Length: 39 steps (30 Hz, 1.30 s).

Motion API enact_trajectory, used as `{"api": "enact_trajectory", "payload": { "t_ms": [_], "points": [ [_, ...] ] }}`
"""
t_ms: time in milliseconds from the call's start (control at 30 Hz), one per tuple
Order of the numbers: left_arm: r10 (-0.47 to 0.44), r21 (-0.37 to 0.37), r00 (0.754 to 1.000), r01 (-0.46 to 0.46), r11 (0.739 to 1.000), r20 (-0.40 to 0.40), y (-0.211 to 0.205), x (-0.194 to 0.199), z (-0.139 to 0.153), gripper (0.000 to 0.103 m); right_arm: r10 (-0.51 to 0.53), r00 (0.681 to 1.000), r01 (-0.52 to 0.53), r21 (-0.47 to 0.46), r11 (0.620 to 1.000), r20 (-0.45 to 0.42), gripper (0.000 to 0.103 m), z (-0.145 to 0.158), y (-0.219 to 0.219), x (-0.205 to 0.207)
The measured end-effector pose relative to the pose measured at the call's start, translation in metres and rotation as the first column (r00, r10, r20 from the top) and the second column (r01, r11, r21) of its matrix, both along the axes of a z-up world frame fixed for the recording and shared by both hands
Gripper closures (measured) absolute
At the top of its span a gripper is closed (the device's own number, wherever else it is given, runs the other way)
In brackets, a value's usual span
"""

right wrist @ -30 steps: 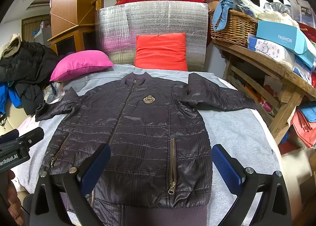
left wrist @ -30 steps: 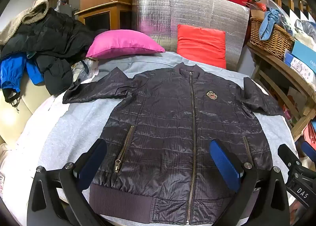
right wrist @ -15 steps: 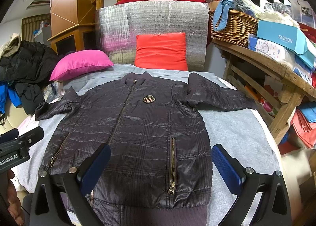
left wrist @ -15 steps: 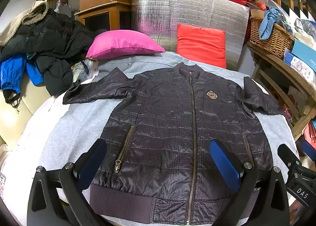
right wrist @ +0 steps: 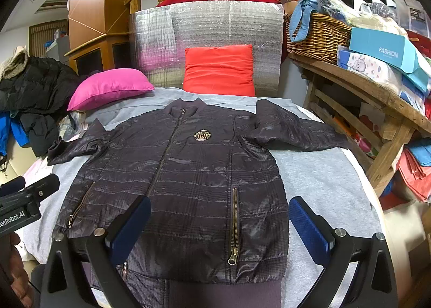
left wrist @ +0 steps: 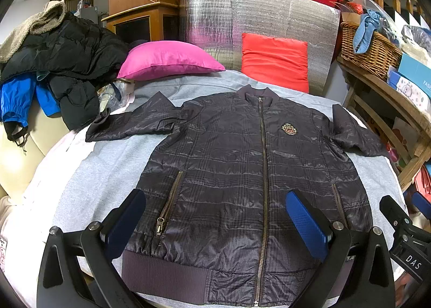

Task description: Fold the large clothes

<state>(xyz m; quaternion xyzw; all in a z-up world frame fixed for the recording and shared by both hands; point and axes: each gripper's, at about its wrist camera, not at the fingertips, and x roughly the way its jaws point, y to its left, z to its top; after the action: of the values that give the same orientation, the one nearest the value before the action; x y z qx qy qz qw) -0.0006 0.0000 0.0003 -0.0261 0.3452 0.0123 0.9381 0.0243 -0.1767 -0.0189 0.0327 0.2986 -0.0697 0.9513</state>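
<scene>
Nothing had shifted over the last second — the dark jacket point(left wrist: 242, 173) lay flat, zipped and sleeves out on the grey-covered bed point(left wrist: 89, 181), both tongs point(left wrist: 215, 224) point(right wrist: 218, 227) spread and empty above its hem — folding not yet begun

Open grey cover on both sides of the jacket

Bare grey sheet point(right wrist: 323, 181) flanks the jacket point(left wrist: 250, 173); pink pillow point(left wrist: 167, 60), red cushion point(left wrist: 274, 62) and wooden shelf point(right wrist: 377, 97) hem the far and right edges.

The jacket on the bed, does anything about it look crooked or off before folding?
Mostly no: the jacket lies flat, front up, zipped. Only its sleeve nearest the pink pillow is bent and bunched at the cuff.
</scene>
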Motion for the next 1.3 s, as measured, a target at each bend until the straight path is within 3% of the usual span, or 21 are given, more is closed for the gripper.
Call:
{"api": "enact_trajectory", "payload": {
  "t_ms": [500,600,700,833,867,967,1000,1067,1100,1133,1200,1300],
  "points": [
    [-0.011,-0.001,0.999,0.011,1.000,-0.046,-0.005,0.020,-0.023,0.000,-0.003,1.000,0.003,0.028,1.000,-0.024,0.000,-0.011,-0.017,0.009],
    [0.001,-0.025,0.995,-0.004,1.000,-0.102,0.003,0.034,-0.045,0.000,-0.007,0.999,0.011,0.092,0.996,-0.051,0.000,-0.020,-0.040,0.014],
    [0.020,-0.031,0.984,-0.026,0.999,-0.177,0.007,0.052,-0.071,0.000,-0.025,0.998,0.040,0.250,0.967,-0.063,0.000,-0.032,-0.085,0.017],
    [0.022,0.007,0.977,-0.021,1.000,-0.212,0.000,0.071,-0.092,0.000,-0.086,0.995,0.101,0.452,0.886,-0.053,0.000,-0.045,-0.158,0.028],
    [0.023,0.021,0.976,-0.019,1.000,-0.215,-0.002,0.075,-0.096,0.000,-0.118,0.992,0.126,0.508,0.852,-0.048,0.000,-0.050,-0.183,0.033],
    [0.025,0.055,0.977,-0.014,0.998,-0.211,-0.010,0.092,-0.104,0.000,-0.190,0.981,0.164,0.678,0.716,-0.037,0.000,-0.066,-0.250,0.052],
    [0.029,0.064,0.978,-0.016,0.998,-0.208,-0.011,0.096,-0.106,0.000,-0.212,0.976,0.178,0.711,0.680,-0.041,0.000,-0.071,-0.266,0.059],
    [0.035,0.082,0.981,-0.020,0.996,-0.191,-0.014,0.107,-0.108,0.000,-0.275,0.959,0.214,0.794,0.569,-0.062,0.001,-0.090,-0.313,0.082],
    [0.035,0.088,0.983,-0.019,0.996,-0.182,-0.015,0.112,-0.110,0.000,-0.293,0.953,0.229,0.812,0.537,-0.075,0.003,-0.095,-0.326,0.090],
    [0.037,0.095,0.984,-0.020,0.995,-0.173,-0.015,0.117,-0.111,0.000,-0.320,0.942,0.255,0.838,0.483,-0.102,0.008,-0.107,-0.347,0.104],
    [0.038,0.113,0.986,-0.020,0.993,-0.161,-0.017,0.127,-0.116,0.000,-0.340,0.931,0.273,0.866,0.419,-0.129,0.019,-0.118,-0.371,0.127],
    [0.033,0.138,0.982,-0.008,0.990,-0.185,-0.021,0.142,-0.133,0.000,-0.377,0.913,0.310,0.863,0.399,-0.154,0.023,-0.126,-0.400,0.164]
  ]
}}
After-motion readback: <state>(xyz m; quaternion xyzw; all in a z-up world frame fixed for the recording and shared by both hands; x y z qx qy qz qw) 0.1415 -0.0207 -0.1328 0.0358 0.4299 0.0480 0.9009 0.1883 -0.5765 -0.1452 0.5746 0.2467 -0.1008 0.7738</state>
